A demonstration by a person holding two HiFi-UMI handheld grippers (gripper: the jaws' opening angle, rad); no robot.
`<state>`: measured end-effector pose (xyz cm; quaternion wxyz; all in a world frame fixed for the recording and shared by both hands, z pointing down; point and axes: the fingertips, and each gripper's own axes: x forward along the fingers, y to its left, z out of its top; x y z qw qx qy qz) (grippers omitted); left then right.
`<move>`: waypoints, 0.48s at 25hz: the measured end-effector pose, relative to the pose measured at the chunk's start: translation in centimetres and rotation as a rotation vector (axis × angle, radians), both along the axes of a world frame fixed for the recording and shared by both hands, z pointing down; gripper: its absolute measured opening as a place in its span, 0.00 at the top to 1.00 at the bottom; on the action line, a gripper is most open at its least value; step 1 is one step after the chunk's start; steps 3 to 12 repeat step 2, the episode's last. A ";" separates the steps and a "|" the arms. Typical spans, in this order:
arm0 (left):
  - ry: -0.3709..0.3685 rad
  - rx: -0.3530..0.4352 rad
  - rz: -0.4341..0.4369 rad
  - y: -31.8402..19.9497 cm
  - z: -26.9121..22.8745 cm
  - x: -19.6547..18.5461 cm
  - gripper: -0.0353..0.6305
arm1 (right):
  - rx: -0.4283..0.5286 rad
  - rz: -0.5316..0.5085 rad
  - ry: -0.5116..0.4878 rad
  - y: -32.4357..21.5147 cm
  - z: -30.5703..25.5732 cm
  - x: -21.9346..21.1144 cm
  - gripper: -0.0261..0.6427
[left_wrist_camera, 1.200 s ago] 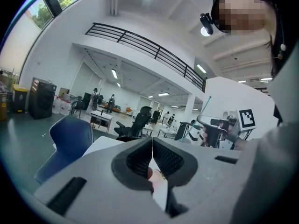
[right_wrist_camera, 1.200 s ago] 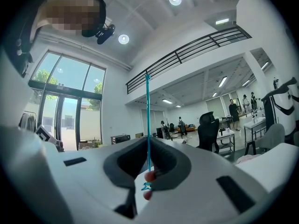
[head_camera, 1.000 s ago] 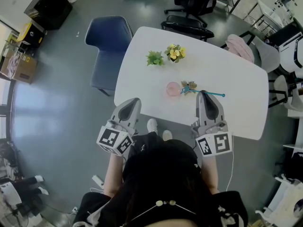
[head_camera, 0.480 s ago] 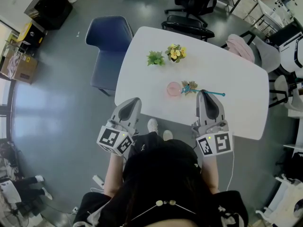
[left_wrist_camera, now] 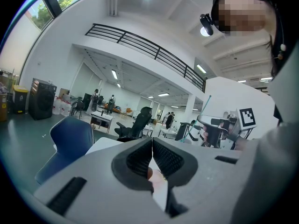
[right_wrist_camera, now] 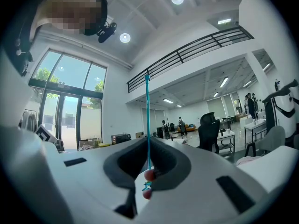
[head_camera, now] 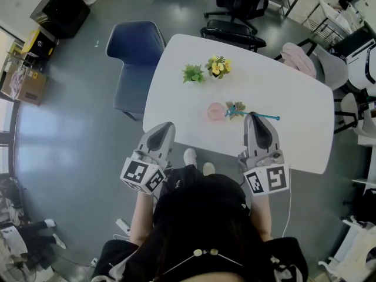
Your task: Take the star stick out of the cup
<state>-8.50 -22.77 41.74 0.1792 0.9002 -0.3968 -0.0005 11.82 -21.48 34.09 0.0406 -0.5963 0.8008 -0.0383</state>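
**A:** Where is the star stick [head_camera: 267,117]?
**B:** It is pinched in the right tongs [head_camera: 253,117], which are clenched on its thin teal shaft. Its long axis runs left to right over the table [head_camera: 294,93]. The star end points left at the pink cup [head_camera: 215,111].
**A:** Is it out of the cup?
**B:** That is unclear from above. The star is touching the rim or just beside it.
**A:** And the left tongs [head_camera: 166,126]?
**B:** Clenched on nothing, off the table edge and farther away. Drawing the stick rightward looks sensible.
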 end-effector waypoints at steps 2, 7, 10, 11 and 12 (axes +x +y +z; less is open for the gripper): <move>0.000 -0.002 -0.001 0.0 0.0 -0.1 0.94 | 0.001 0.001 0.000 0.0 -0.1 -0.1 0.93; 0.000 -0.002 -0.001 0.0 0.0 -0.1 0.94 | 0.001 0.001 0.000 0.0 -0.1 -0.1 0.93; 0.000 -0.002 -0.001 0.0 0.0 -0.1 0.94 | 0.001 0.001 0.000 0.0 -0.1 -0.1 0.93; 0.000 -0.002 -0.001 0.0 0.0 -0.1 0.94 | 0.001 0.001 0.000 0.0 -0.1 -0.1 0.93; 0.000 -0.002 -0.001 0.0 0.0 -0.1 0.94 | 0.001 0.001 0.000 0.0 -0.1 -0.1 0.93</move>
